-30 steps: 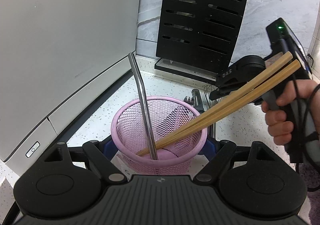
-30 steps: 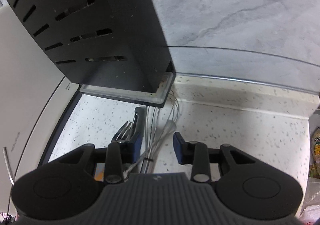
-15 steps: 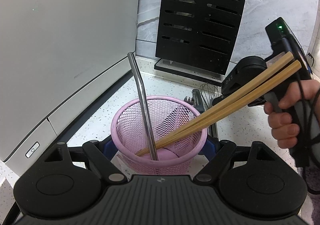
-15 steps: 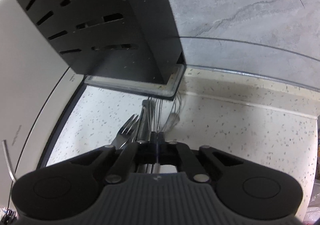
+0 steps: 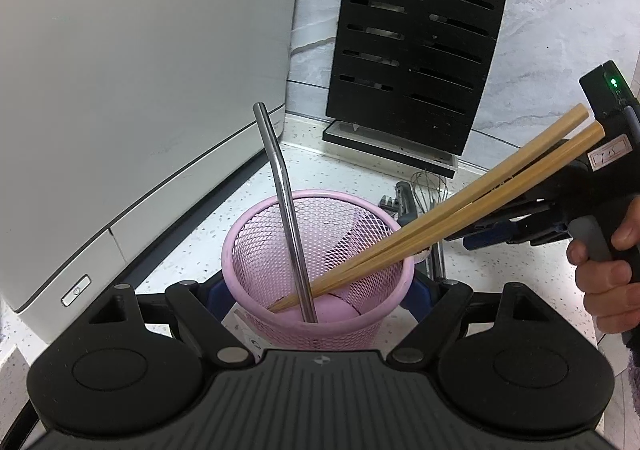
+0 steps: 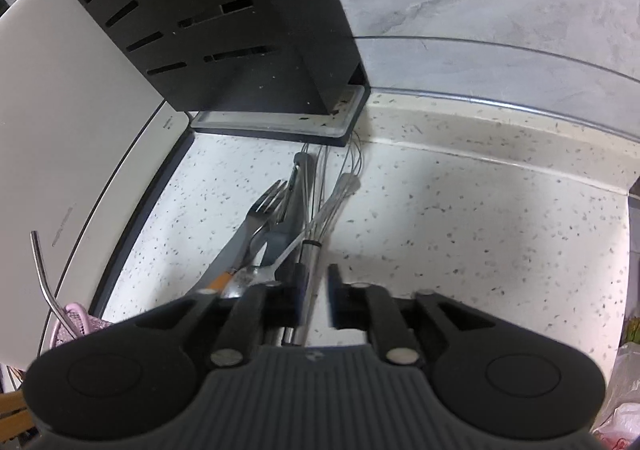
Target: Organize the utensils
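My left gripper is shut on a pink mesh cup that stands on the counter. In the cup are a bent steel straw and two wooden chopsticks. A pile of utensils lies on the speckled counter: a fork, a wire whisk, a clear spoon and dark tongs. My right gripper is open just above the whisk's steel handle, with nothing held. It also shows at the right of the left wrist view.
A black slotted knife block stands at the back by the marble wall. A white appliance fills the left side. Plastic bags lie at the far right of the counter.
My right gripper shut half a second ago, then opened again and pulled back from the knife block. The left gripper and cup have not moved.
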`<state>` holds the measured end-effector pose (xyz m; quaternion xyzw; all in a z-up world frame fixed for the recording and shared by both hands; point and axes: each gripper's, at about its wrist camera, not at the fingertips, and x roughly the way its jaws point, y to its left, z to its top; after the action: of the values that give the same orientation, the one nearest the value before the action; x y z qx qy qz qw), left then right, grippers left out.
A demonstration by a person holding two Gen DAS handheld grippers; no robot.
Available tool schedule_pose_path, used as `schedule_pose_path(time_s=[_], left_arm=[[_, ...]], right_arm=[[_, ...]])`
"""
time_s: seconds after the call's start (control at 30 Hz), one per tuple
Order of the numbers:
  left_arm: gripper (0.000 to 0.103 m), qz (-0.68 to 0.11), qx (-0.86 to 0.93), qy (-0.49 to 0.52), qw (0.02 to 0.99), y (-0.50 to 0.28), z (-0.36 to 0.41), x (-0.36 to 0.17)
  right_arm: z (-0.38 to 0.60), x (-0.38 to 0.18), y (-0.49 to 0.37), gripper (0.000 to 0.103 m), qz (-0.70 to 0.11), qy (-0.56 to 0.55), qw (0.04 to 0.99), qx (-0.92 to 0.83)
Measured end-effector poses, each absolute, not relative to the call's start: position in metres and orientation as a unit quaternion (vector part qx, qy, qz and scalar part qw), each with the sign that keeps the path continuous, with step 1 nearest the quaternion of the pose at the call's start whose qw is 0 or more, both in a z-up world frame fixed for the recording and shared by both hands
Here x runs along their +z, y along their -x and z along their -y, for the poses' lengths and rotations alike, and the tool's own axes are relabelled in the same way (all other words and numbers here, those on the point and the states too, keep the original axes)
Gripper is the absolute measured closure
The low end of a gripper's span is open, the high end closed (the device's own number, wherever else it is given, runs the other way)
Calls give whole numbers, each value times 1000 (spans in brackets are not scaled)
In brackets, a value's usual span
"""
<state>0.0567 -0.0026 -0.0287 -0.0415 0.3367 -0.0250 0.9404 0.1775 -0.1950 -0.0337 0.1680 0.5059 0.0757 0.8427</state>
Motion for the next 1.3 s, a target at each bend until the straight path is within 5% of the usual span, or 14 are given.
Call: schedule_pose_path(time_s=[0.17, 0.4, 1.3], left_arm=[[7, -337, -19, 44, 940, -53, -2, -28], [7, -337, -16, 47, 940, -50, -5, -28], [7, -332, -25, 52, 942, -42, -11, -30]], right_arm=[[184, -41, -175, 78, -517, -155, 838, 79], [176, -46, -172, 93, -525, -139, 836, 76], [182, -36, -79, 89, -534, -61, 832, 136]])
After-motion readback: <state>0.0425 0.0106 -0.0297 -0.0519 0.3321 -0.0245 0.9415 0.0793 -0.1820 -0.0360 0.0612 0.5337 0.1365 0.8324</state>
